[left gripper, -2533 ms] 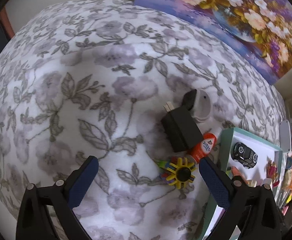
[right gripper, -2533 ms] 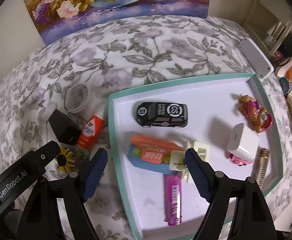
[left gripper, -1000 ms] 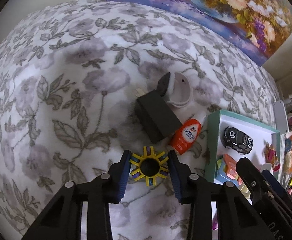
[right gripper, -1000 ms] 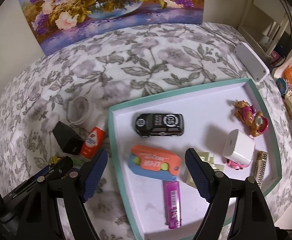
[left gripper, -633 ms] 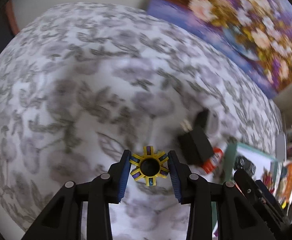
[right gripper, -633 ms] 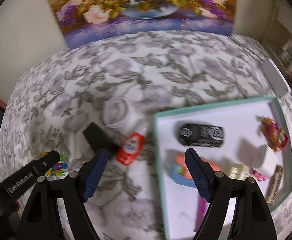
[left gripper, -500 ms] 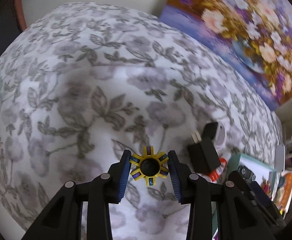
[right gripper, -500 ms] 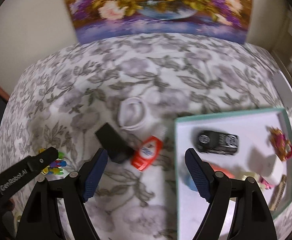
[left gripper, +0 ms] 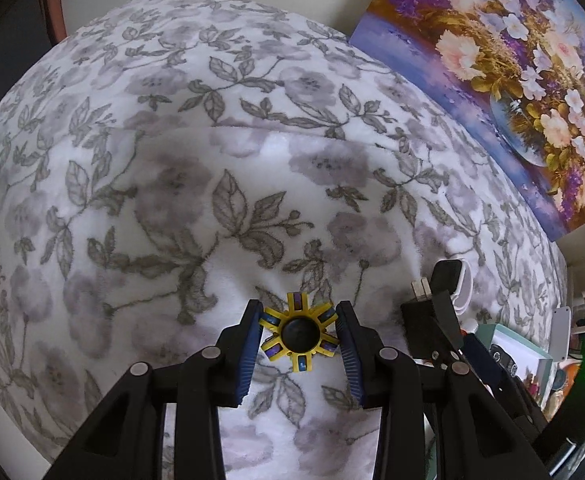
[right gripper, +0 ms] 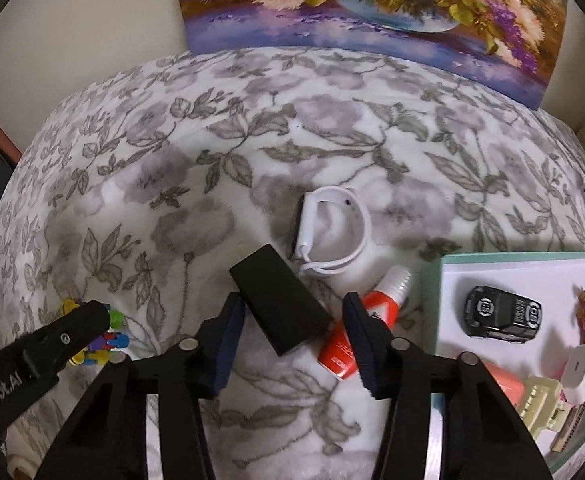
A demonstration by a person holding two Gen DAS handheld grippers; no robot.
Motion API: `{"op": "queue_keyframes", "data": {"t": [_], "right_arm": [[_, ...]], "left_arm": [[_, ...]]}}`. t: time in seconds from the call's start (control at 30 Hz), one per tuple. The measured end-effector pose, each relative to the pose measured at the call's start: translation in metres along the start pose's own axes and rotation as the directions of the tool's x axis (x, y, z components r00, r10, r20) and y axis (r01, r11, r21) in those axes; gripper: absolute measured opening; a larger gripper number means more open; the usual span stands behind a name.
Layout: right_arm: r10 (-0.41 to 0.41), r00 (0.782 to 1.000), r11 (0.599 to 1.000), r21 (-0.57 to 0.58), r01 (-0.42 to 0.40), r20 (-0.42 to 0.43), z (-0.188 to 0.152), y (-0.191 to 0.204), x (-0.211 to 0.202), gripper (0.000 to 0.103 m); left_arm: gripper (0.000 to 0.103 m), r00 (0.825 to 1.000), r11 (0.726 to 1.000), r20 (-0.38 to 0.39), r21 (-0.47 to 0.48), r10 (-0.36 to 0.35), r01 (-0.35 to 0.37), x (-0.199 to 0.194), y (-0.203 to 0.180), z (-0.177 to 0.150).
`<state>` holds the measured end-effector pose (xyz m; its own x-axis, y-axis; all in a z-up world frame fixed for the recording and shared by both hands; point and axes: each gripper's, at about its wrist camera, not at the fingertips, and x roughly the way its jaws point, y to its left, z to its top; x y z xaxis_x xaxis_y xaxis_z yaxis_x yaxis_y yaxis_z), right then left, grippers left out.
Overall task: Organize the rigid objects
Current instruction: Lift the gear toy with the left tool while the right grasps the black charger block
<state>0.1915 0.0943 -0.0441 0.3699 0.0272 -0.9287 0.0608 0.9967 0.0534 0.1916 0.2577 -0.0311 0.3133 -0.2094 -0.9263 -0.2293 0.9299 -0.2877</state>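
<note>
The teal tray (right gripper: pixel 440 308) on the floral blanket (right gripper: pixel 252 140) holds a black toy car (right gripper: pixel 502 316) and a white charger (right gripper: pixel 578 372). The left gripper (left gripper: pixel 298 336) clamps the yellow gear toy (left gripper: pixel 298 330) above the blanket, while the right gripper (right gripper: pixel 292 332) gapes around the black adapter (right gripper: pixel 280 308).

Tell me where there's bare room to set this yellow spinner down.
The floral blanket is bare left of the white band and the black charger. In the teal tray only the corner above the toy car is free. It is crowded around the red tube.
</note>
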Motion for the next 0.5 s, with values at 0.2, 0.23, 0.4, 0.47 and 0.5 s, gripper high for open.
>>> {"op": "queue_keyframes", "data": {"t": [0.2, 0.23, 0.4, 0.47, 0.5], "right_arm": [[-0.017, 1.0, 1.0, -0.025, 0.017, -0.007, 0.0, 0.006, 0.011, 0.044], [-0.016, 1.0, 1.0, -0.026, 0.016, -0.01, 0.0, 0.006, 0.013, 0.043], [-0.022, 1.0, 0.999, -0.029, 0.022, -0.014, -0.001, 0.006, 0.02, 0.038], [-0.024, 1.0, 0.999, -0.031, 0.023, -0.012, -0.001, 0.007, 0.021, 0.038], [-0.022, 1.0, 0.999, -0.031, 0.022, -0.011, -0.002, 0.007, 0.021, 0.038]], "left_arm": [[0.04, 1.0, 1.0, -0.011, 0.004, 0.016, -0.016, 0.006, -0.001, 0.0], [0.04, 1.0, 1.0, -0.012, 0.004, 0.018, -0.018, 0.007, 0.0, 0.0], [0.04, 0.999, 0.999, -0.016, 0.008, 0.033, -0.033, 0.009, 0.001, -0.001], [0.04, 0.999, 0.999, -0.019, 0.007, 0.04, -0.04, 0.011, 0.002, -0.001], [0.04, 0.999, 0.999, -0.021, 0.005, 0.043, -0.043, 0.013, 0.003, -0.001]]}}
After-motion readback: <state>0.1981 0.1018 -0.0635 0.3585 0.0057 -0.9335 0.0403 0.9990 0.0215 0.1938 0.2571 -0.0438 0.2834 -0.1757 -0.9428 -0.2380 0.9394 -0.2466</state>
